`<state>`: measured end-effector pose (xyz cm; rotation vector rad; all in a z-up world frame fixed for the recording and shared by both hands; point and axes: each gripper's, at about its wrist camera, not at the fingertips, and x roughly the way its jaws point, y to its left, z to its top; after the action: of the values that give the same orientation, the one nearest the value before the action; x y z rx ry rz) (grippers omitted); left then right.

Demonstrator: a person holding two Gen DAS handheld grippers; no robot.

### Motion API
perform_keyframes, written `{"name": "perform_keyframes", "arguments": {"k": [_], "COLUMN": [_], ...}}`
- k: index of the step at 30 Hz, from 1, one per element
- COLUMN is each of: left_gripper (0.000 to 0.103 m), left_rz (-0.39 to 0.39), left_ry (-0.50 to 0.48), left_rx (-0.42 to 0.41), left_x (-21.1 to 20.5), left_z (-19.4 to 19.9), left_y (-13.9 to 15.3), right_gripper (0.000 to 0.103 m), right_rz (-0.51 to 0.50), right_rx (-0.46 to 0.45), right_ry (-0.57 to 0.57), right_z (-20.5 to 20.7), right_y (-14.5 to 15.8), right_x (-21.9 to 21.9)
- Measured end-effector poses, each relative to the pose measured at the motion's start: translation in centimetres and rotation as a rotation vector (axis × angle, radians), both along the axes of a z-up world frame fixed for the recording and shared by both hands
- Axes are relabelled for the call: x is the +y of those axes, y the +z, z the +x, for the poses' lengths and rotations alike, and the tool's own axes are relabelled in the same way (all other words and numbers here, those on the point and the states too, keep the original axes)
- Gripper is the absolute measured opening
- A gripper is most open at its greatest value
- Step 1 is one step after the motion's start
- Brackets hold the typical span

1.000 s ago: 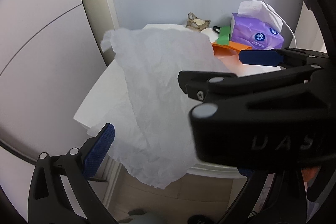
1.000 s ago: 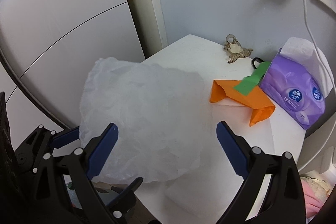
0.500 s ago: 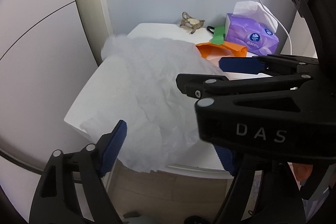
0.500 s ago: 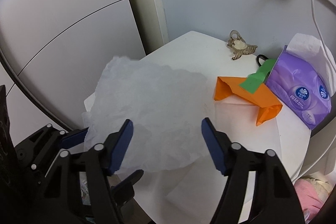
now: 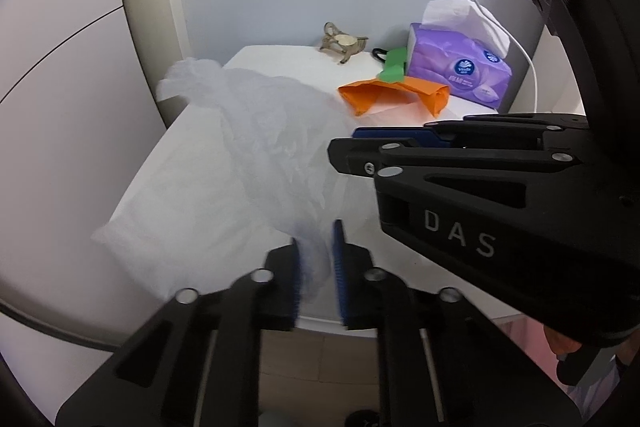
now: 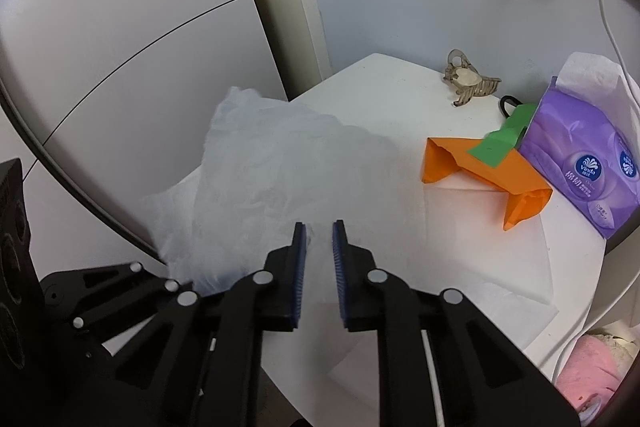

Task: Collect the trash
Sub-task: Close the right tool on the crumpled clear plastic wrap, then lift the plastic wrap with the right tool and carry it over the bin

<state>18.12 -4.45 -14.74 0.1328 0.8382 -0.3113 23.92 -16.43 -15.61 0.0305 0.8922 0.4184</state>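
A thin translucent white plastic bag [image 5: 264, 147] lies crumpled over the left part of the small white table [image 5: 288, 63]; it also shows in the right wrist view [image 6: 280, 179]. My left gripper [image 5: 318, 259] is shut on the bag's near edge at the table's front. My right gripper [image 6: 319, 247] is shut on the bag's edge too, close beside the left one. A folded orange paper [image 6: 480, 167] with a green paper strip [image 6: 504, 139] on it lies on the table to the right, apart from both grippers.
A purple tissue pack [image 6: 588, 163] stands at the table's right, a hair claw clip [image 6: 468, 83] at the back. A white cable [image 5: 484, 11] hangs from a wall socket. A white sheet [image 6: 480, 251] covers the tabletop. A cabinet door [image 6: 120, 27] stands at the left.
Both grippers went from wide open to nearly shut around the bag's near edge. The bag has sunk lower onto the table.
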Motion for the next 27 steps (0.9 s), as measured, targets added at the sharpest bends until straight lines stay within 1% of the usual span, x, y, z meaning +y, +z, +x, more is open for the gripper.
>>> {"name": "perform_keyframes", "arguments": {"k": [2, 5, 15, 21, 27], "left_gripper": [0.007, 0.005, 0.005, 0.005, 0.005], "left_rz": [-0.003, -0.006, -0.003, 0.002, 0.02], "left_ry": [-0.004, -0.007, 0.002, 0.035, 0.101], "left_rx": [-0.007, -0.02, -0.078, -0.119, -0.144], "left_x": [-0.1, -0.2, -0.1, 1.4, 4.5], "left_z": [-0.2, -0.4, -2.1, -5.2, -9.7], "left_y": [0.2, 0.7, 3.7, 6.1, 7.7], "right_gripper": [0.012, 0.011, 0.011, 0.011, 0.011], "right_rz": [0.003, 0.007, 0.026, 0.047, 0.065], "right_rx": [-0.009, -0.022, -0.066, -0.096, -0.122], "right_ry": [0.003, 0.0, -0.002, 0.031, 0.101], "right_z": [-0.1, -0.3, -1.6, -3.8, -7.7], "right_y": [0.2, 0.7, 3.6, 5.8, 7.2], "right_x": [0.0, -0.1, -0.4, 1.0, 5.0]}}
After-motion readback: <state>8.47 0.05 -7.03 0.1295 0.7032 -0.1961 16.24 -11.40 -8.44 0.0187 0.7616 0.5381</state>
